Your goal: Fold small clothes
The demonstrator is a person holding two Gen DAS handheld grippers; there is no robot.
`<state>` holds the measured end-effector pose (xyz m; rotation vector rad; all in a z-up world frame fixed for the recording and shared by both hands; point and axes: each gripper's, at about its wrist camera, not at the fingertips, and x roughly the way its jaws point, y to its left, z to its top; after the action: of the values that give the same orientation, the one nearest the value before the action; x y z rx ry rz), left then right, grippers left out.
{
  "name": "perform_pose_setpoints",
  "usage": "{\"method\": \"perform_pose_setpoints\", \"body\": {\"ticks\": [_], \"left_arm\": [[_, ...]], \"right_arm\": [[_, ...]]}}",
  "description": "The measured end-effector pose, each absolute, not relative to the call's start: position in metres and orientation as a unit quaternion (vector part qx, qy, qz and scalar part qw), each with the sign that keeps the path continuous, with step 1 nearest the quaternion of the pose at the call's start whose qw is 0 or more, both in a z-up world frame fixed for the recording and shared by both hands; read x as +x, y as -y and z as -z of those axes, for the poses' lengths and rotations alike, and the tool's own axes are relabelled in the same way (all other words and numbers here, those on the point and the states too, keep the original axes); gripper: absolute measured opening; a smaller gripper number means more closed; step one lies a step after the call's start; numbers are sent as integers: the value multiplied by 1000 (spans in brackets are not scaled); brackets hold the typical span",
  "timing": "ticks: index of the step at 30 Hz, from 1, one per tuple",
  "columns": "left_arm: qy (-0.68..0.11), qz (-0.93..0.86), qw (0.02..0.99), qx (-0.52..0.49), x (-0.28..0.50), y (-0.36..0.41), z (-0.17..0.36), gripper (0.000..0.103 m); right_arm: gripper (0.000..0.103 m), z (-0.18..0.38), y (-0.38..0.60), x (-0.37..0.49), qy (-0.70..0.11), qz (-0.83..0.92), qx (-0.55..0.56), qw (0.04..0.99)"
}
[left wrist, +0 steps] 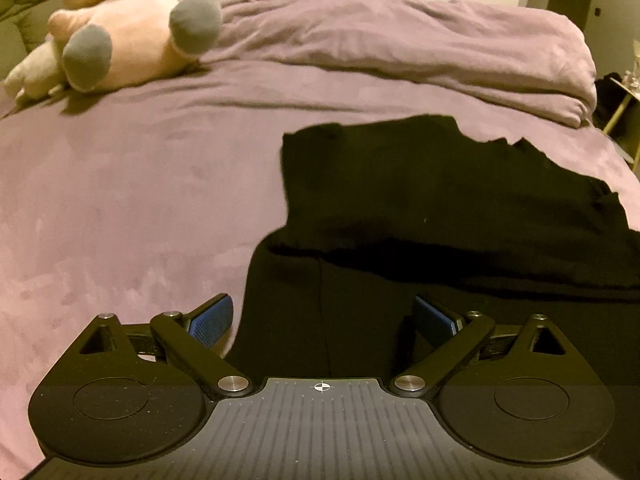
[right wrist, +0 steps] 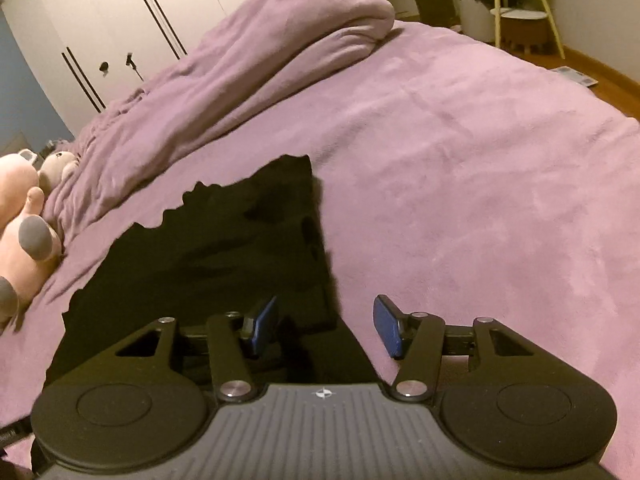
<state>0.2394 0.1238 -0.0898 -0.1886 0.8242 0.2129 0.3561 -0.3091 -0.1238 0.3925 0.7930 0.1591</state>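
Note:
A black garment [left wrist: 420, 200] lies flat on the purple bed cover [left wrist: 120, 200], with one layer folded across it and a jagged far edge. My left gripper [left wrist: 323, 320] hovers over the garment's near left part with its jaws wide open; the left blue pad [left wrist: 212, 320] is over the bed cover and the other is over black cloth. In the right wrist view the garment [right wrist: 220, 260] fills the lower left. My right gripper [right wrist: 325, 326] is open and straddles the garment's near right edge, and its pads press on nothing.
Pink plush toys [left wrist: 132, 36] lie at the far left of the bed, also seen as plush toys [right wrist: 24, 232]. A bunched purple duvet [left wrist: 400, 40] runs along the far side. White wardrobe doors [right wrist: 120, 20] stand behind, and a stool [right wrist: 524, 24] stands on the floor beyond the bed's right edge.

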Motion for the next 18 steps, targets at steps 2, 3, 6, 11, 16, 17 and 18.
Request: {"method": "perform_pose_setpoints", "body": {"ticks": [2,3,6,11,16,17,18], "left_arm": [[-404,-101,904,-93,239,-123,93,99],[-406,-100,904,-92,240,-122,94,99],[-405,-99,905,-82,239,-118,95,99],[-401,-94,908,-76,236,-114,93,99],[-370,-59,924,-75,226,-101,81,99],[-364,-52,927,-71,225,-98,80,99],[-358,-45,930,-64,223,-93,80,99]], "right_arm": [[54,126,306,364,-381,-87,186,901],[54,127,304,368,-381,-87,184,902],[37,131,299,379,-385,-88,173,902],[10,119,292,373,-360,-96,131,919],[6,100,288,369,-336,-128,155,920],[6,95,289,369,-333,-140,174,916],[6,90,288,370,-330,-149,193,912]]}}
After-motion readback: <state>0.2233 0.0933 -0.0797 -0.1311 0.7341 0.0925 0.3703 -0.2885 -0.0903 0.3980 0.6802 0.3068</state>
